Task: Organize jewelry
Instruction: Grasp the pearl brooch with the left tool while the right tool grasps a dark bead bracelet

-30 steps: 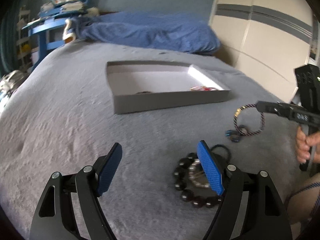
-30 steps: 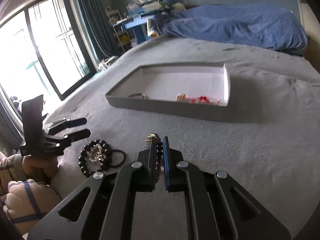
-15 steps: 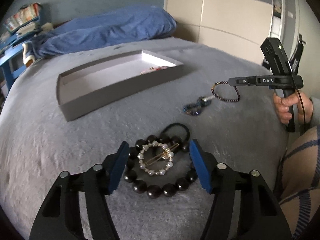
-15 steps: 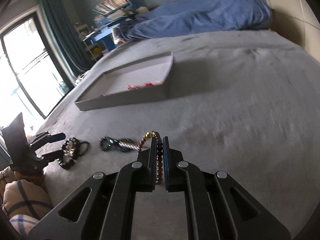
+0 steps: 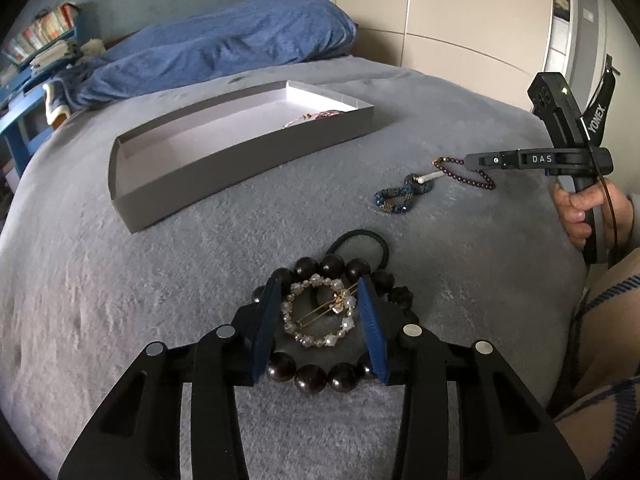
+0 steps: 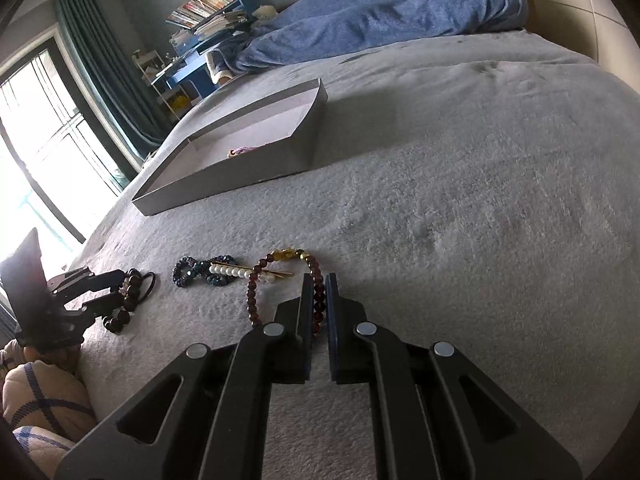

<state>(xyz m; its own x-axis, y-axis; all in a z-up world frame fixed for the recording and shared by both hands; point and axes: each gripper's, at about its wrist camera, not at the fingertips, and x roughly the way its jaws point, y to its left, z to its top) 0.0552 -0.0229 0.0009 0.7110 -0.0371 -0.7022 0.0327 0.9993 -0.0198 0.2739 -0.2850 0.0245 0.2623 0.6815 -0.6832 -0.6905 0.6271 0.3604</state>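
Note:
My left gripper (image 5: 318, 300) is open, its blue pads on either side of a round pearl hair clip (image 5: 318, 316) that lies on a black bead bracelet (image 5: 320, 376) beside a black hair tie (image 5: 362, 240). My right gripper (image 6: 319, 288) is shut on a dark red bead bracelet (image 6: 256, 284), which rests partly on the bed; it also shows in the left wrist view (image 5: 472, 178). A blue beaded bracelet (image 5: 402, 198) and a pearl pin (image 6: 230, 270) lie next to it. The grey tray (image 5: 224, 172) holds a pink item (image 5: 316, 116).
Everything lies on a grey fleece bed cover (image 6: 480, 184). A blue duvet (image 5: 216, 52) is bunched at the far end. A wardrobe (image 5: 460, 16) stands to the right, a window (image 6: 36, 136) and blue shelves (image 6: 200, 12) to the left.
My left gripper moved forward and narrowed around the pearl clip and black bracelet. My right gripper lowered the red bracelet down beside the blue bracelet.

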